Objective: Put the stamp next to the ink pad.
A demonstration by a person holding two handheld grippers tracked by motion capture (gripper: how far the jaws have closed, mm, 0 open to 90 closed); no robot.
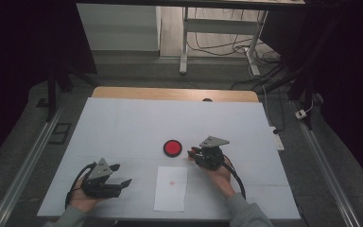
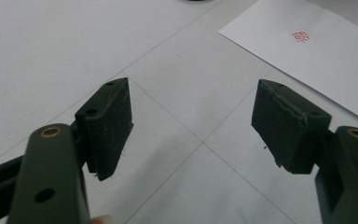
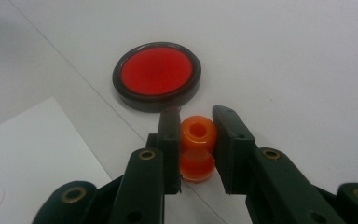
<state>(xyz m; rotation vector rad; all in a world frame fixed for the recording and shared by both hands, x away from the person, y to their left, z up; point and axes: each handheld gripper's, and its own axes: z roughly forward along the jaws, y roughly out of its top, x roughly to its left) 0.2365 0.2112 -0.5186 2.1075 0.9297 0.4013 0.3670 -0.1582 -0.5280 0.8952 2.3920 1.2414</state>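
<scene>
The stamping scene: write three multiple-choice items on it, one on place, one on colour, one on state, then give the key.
1. Where is the ink pad?
A. On the paper
B. Beyond the paper, beside the right gripper
C. Under the left gripper

2. What colour is the stamp?
A. Orange
B. Blue
C. Green

3. How is the left gripper?
A. Shut on the paper
B. Shut on nothing
C. Open

Key: B, the pad sits past the sheet's far edge; A, orange shows between the right jaws; C, its jaws stand wide apart over bare table.
</scene>
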